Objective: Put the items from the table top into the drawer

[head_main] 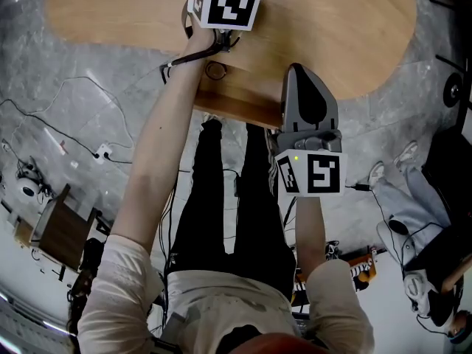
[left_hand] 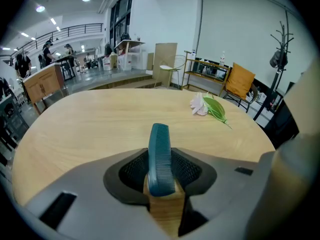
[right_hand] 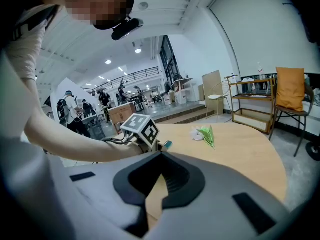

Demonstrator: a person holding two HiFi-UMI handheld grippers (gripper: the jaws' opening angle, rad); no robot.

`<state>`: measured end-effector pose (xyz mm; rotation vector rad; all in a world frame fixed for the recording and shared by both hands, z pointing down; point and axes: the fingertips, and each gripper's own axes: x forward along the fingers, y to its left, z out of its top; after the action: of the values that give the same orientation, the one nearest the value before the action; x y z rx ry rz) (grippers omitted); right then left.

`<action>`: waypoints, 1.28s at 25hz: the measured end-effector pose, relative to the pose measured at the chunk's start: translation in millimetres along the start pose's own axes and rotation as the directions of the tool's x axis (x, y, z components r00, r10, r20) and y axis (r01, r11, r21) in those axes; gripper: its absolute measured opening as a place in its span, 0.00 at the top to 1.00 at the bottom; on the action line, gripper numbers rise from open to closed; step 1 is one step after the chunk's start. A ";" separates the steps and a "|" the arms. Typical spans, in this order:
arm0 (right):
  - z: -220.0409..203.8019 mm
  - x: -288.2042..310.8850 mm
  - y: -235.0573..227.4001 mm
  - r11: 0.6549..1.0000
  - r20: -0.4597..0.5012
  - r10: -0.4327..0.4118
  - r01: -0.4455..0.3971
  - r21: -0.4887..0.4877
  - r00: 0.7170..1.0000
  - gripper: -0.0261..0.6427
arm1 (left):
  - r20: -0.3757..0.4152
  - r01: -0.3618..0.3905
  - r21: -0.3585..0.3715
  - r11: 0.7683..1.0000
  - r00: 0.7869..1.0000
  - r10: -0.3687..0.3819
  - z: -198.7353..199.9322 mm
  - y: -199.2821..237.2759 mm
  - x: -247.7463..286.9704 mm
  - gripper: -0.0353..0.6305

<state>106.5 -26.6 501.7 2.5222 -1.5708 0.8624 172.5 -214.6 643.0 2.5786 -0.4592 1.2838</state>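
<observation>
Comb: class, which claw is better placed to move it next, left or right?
Left. The left claw grips the teal comb upright between its pads, over the wooden table. The right claw is closed and empty near the table's edge, so it would probably need a handover first.

there was one teal plastic comb [left_hand: 160, 156] and one white flower with green leaves [left_hand: 209, 107]. one light oval wooden table [left_hand: 85, 129] was in view. two grey claws were counted, the left claw [left_hand: 161, 170] and the right claw [right_hand: 158, 174], with one black-and-white marker cube [head_main: 227, 3] on each. behind were one orange-backed chair [left_hand: 239, 81] and one dark coat stand [left_hand: 281, 39].
</observation>
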 end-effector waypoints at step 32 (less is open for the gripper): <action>-1.9 -20.2 26.7 1.000 0.026 0.018 -0.018 -0.022 0.999 0.95 | 0.307 -0.056 -0.096 0.994 0.948 0.083 -60.5 -53.6 -237.5 0.72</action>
<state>76.6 -22.4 487.1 2.5186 -1.6041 0.8120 13.1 -102.8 484.8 2.7202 -0.6521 0.8543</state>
